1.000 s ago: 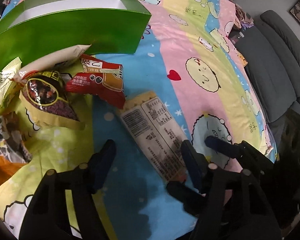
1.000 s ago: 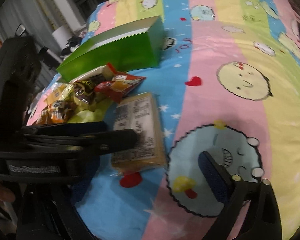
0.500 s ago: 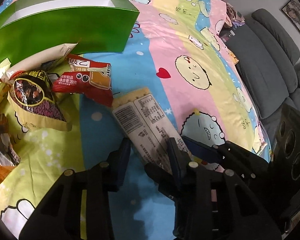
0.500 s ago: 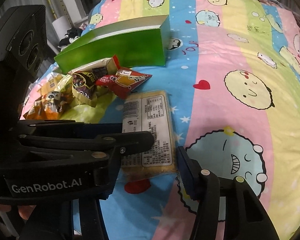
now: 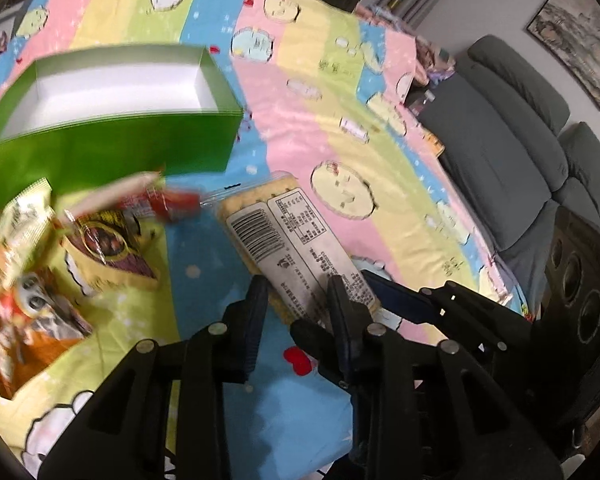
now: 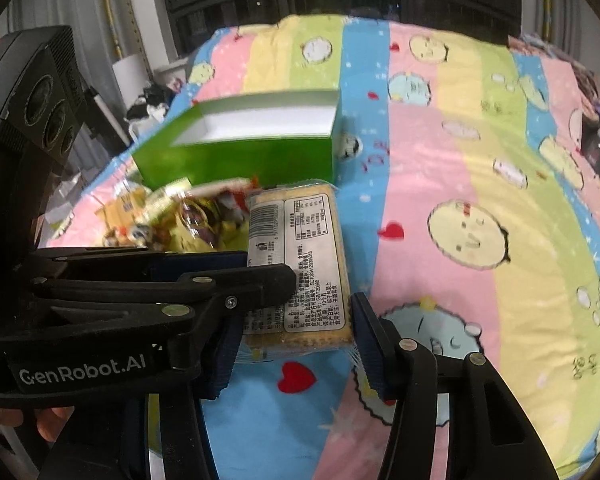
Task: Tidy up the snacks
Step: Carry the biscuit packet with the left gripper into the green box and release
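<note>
A flat cracker pack (image 5: 296,240), with its barcode label facing up, is held off the striped bedspread (image 5: 340,120) by both grippers. My left gripper (image 5: 296,300) has its jaws closing on the pack's near end, and the pads press on it. In the right wrist view my right gripper (image 6: 296,336) is shut across the width of the cracker pack (image 6: 300,256), one finger on each long edge. There the left gripper (image 6: 260,276) reaches in from the left. An open green box (image 5: 112,148) with a white inside stands beyond, empty.
Several loose snack bags (image 5: 100,248) lie in a pile left of the pack, in front of the green box (image 6: 236,160). A grey sofa (image 5: 520,152) stands past the bed's right edge. The bedspread (image 6: 480,180) is bare to the right.
Both grippers closed on the cracker pack, the left from wide open. The pack then rose off the bedspread and tilted up toward the green box. Both views climbed.
</note>
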A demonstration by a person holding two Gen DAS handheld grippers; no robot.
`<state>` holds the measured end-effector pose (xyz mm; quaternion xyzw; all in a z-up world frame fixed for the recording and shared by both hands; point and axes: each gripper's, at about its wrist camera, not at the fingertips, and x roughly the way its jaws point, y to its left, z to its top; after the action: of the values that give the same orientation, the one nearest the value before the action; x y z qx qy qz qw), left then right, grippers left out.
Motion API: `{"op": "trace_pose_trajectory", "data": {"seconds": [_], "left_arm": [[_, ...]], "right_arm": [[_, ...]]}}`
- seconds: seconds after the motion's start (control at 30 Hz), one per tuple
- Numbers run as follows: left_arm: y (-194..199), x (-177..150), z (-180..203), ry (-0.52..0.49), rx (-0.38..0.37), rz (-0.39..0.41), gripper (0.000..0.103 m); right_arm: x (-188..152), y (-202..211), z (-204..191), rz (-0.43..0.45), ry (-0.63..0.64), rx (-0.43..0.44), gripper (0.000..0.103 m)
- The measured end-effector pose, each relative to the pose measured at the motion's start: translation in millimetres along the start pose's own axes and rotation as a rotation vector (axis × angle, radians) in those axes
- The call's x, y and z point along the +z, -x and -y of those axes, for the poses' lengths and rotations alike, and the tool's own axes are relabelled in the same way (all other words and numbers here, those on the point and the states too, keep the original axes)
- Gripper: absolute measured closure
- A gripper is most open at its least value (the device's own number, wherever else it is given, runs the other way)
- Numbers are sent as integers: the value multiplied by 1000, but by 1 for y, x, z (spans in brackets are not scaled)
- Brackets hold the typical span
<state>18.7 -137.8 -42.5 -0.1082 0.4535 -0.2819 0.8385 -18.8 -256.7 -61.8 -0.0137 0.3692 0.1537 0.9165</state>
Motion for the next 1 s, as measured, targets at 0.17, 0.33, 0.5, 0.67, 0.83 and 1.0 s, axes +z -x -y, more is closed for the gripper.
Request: {"op": "trace_pose_trajectory", "data": {"seconds": [0.17,0.33,0.5,0.67,0.83,1.0], "left_arm": [[21,12,4,-15,0,73,75],[36,24,3,-27,11,132,75],[47,46,-11,-15,22,166,76],[51,76,-35,6,70,201,76],[43,109,-74,60,103,186,76],[33,131,-106,116,149,168,75]], "right_arm": [[17,13,-8,58,26,1,48],[34,21,-14,108,47,11,48],[58,13,-22,137,75,27,48],[89,-8,-33,165,110,59,48],[121,-45,-44,165,138,89,48],[147,-88,-52,136,157,123,48]]}}
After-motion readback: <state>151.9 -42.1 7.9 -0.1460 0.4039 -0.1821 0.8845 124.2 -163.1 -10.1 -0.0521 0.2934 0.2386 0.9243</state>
